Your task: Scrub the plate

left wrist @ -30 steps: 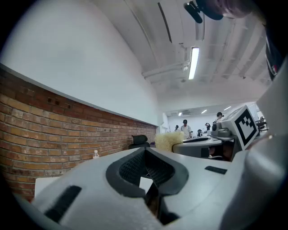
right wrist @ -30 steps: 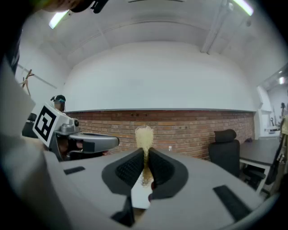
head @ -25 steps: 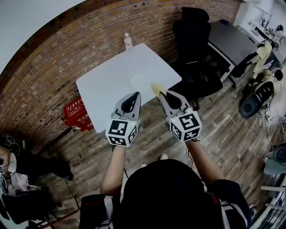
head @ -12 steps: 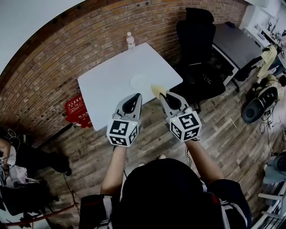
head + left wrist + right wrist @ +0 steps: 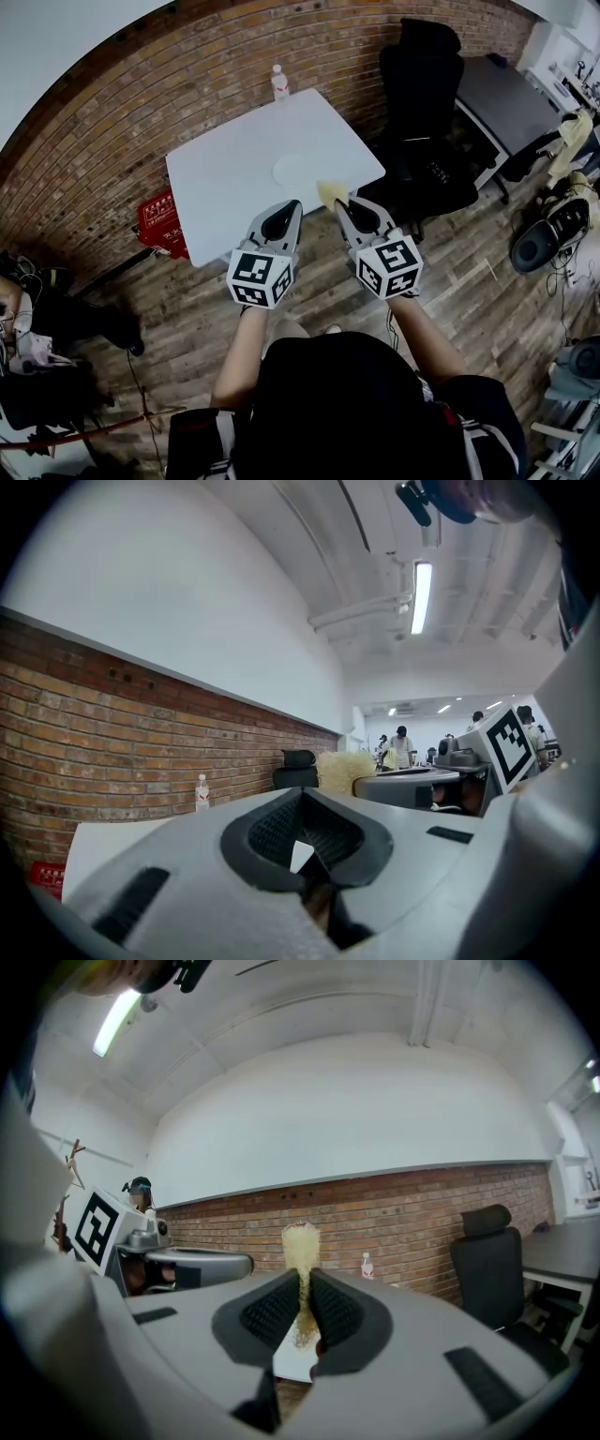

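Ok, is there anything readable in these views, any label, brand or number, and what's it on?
No text reads clearly in any view.
Red crate on the floor by the table: white print, too small and blurred to read.
Water bottle at the table's far edge: label too small to read.
Left gripper and right gripper: only black-and-white square markers, no words.

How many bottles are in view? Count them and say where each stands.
1. The bottle stands upright at the far edge of the white table, by the brick wall. Clutter around the room's edges may hide others.
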`<state>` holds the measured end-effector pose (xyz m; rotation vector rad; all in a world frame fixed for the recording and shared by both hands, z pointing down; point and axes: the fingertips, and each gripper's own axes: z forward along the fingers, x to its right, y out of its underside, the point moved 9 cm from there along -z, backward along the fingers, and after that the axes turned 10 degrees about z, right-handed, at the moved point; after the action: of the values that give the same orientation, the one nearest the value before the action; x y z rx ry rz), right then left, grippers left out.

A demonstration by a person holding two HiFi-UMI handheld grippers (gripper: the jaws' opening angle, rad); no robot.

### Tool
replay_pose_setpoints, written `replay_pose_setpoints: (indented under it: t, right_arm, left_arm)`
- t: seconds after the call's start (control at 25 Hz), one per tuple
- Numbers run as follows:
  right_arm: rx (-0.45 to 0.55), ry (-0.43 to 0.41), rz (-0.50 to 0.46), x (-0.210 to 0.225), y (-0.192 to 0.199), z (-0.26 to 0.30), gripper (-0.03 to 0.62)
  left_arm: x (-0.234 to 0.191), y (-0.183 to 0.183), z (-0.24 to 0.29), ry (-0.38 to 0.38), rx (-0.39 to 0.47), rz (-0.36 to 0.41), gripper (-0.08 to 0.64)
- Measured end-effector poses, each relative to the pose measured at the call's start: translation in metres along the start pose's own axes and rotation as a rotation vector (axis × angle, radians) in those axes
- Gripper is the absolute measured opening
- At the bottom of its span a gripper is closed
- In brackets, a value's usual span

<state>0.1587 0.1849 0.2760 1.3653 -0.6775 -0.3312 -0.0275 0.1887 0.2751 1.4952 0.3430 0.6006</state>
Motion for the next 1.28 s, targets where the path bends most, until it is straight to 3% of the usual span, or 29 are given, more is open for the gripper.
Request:
replay_pose_setpoints:
  t: [0.36, 0.84, 1.28]
  right_arm:
    - [-0.015, -0.016, 0.029, 0.012, 0.007, 0.013, 0.044]
    - [-0.023, -0.012, 0.020, 0.024, 0.001, 0.066, 0.043]
    - [-0.036, 0.018, 0.083, 0.043, -0.008, 0.125, 0.044]
  left_arm:
    - [-0.006, 0.008, 0.010, -0.017, -0.021, -0.020, 0.020]
    - [-0.055, 0.014, 0.043, -0.022, -0.025, -0.035, 0.020]
    - [-0.110, 0.016, 0.075, -0.024, -0.020, -0.062, 0.020]
